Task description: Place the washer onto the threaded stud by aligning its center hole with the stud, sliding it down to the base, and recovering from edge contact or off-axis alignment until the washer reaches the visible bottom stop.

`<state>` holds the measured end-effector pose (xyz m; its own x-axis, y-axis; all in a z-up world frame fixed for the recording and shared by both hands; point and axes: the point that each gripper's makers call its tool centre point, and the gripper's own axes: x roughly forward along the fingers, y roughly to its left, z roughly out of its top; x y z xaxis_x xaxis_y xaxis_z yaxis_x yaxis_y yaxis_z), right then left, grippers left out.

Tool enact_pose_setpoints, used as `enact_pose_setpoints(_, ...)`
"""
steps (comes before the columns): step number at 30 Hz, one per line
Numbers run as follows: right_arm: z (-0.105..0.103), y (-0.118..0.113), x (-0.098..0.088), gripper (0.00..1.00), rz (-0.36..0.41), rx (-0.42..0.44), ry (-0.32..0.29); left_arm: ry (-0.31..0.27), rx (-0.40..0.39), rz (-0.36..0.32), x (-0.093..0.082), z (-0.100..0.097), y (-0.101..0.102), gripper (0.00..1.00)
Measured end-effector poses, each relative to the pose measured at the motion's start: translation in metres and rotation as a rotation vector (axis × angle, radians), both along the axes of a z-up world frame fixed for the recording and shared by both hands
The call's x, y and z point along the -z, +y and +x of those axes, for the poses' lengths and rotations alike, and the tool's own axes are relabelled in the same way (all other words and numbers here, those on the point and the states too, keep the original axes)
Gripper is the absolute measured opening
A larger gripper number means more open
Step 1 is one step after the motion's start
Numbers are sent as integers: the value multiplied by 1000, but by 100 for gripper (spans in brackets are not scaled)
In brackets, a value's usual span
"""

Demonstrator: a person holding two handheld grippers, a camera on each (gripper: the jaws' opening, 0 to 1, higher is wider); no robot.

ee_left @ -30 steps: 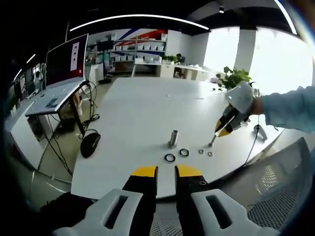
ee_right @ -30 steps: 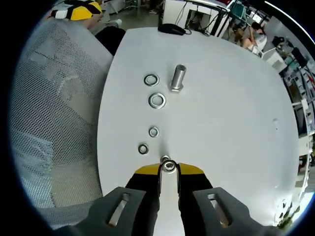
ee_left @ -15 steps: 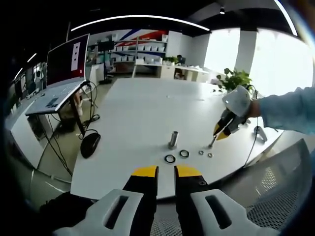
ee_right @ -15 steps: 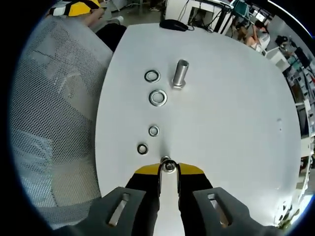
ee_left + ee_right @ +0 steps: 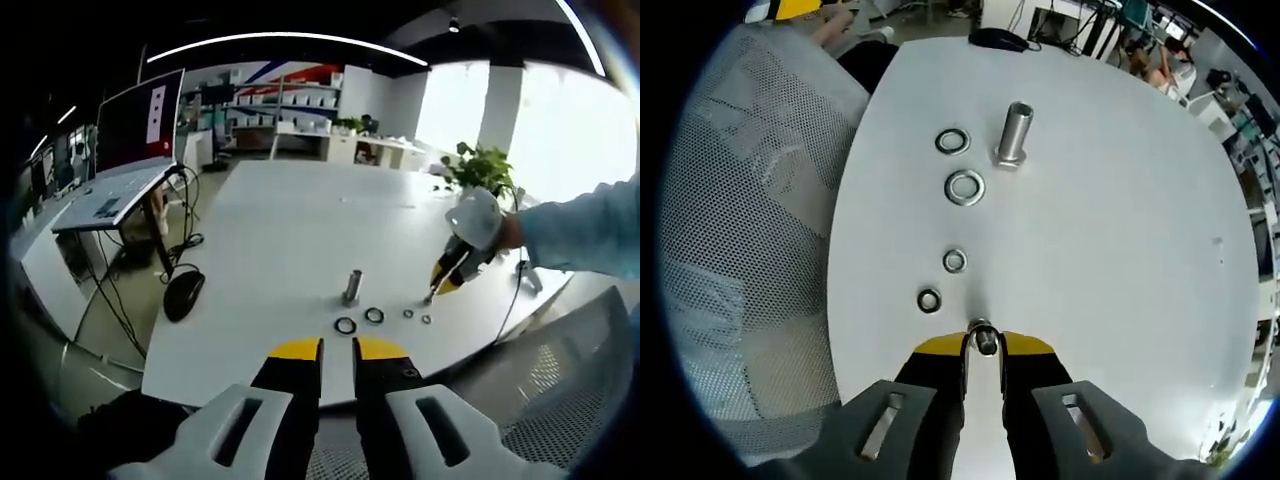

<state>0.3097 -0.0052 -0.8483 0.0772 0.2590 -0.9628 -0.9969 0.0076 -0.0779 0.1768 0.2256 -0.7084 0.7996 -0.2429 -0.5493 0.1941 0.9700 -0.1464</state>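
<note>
In the right gripper view, a small washer (image 5: 985, 338) is seen clenched between the tips of the right gripper (image 5: 984, 345), whose jaws are drawn close around it just above the white tabletop (image 5: 1120, 250). Just beyond the tips, a small dark washer (image 5: 929, 299) is seen lying flat, and a little farther a small silver washer (image 5: 955, 261). Farther still, a large silver washer (image 5: 964, 187) and a dark ring washer (image 5: 953, 141) are laid near the base of the threaded stud (image 5: 1014, 134), which stands upright with nothing on it. A mesh chair back (image 5: 740, 200) is seen beside the tabletop edge.

In the left gripper view, the left gripper (image 5: 336, 352) is held off the near tabletop edge, its jaws nearly together with a narrow gap and nothing between them. Past it the stud and loose washers are seen, with the right gripper (image 5: 432, 293) tipped down near them. A computer mouse (image 5: 183, 294) and a laptop (image 5: 125, 150) are seen farther off.
</note>
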Motion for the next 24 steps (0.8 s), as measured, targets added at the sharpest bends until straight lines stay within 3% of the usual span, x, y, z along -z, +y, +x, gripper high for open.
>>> enact_pose_setpoints(24, 1, 1, 21, 13, -5, 6, 41, -3, -11, -11, -1, 1, 2, 8)
